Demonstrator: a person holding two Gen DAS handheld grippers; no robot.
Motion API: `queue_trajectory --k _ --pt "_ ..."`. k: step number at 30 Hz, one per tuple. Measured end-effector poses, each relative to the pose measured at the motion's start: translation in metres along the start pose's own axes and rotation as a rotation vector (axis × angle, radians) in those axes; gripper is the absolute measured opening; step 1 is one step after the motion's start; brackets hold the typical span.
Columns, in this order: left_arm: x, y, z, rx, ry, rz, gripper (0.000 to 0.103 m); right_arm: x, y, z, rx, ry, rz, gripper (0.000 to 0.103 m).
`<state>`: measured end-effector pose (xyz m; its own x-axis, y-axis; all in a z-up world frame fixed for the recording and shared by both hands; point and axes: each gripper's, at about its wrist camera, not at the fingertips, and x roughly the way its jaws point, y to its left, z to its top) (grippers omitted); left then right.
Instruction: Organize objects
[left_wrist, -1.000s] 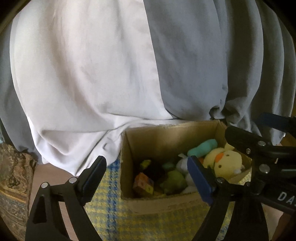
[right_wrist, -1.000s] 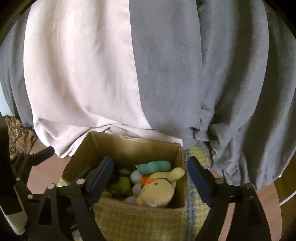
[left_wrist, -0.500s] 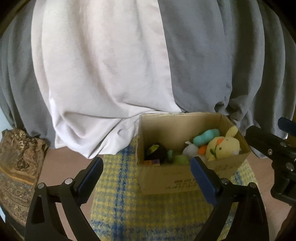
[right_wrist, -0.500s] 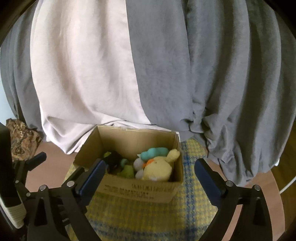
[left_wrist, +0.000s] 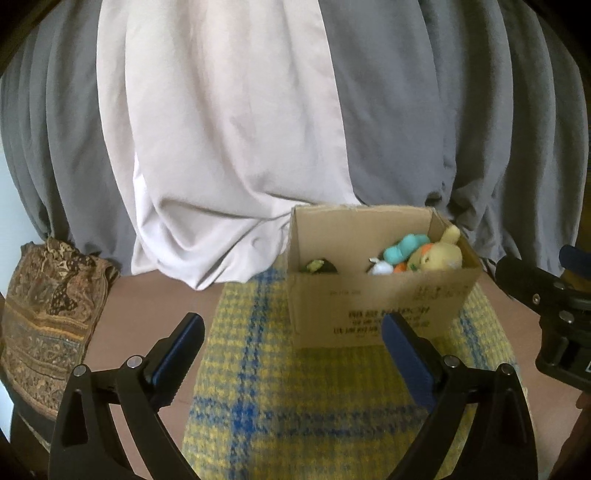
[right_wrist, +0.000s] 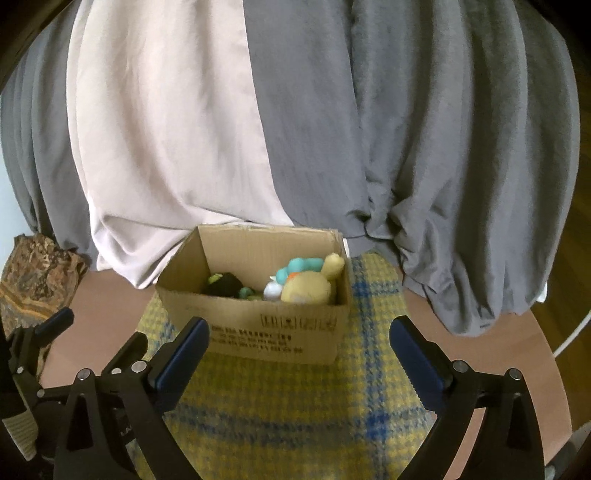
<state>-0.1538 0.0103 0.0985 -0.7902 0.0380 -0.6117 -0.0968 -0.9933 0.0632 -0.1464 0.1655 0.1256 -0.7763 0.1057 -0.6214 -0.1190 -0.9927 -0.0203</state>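
Note:
A cardboard box stands on a yellow and blue checked mat. Inside it lie a yellow plush toy, a teal toy, a small white toy and a dark green and black toy. My left gripper hovers in front of the box, its jaws opening with nothing between them. My right gripper is beside it, also short of the box, open and empty.
White curtain and grey curtain hang right behind the box. A patterned brown cloth is draped at the left. The mat lies on a round brown table, with a white cable past its right edge.
Both grippers have drawn back from over the box, which now sits farther off and smaller. Both pairs of jaws have spread wider.

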Motion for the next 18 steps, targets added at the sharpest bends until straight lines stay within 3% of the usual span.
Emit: queue_trajectory --k 18 --pt "-0.027 -0.001 -0.058 0.005 0.032 0.003 0.099 -0.022 -0.011 -0.064 0.056 0.076 -0.015 0.099"
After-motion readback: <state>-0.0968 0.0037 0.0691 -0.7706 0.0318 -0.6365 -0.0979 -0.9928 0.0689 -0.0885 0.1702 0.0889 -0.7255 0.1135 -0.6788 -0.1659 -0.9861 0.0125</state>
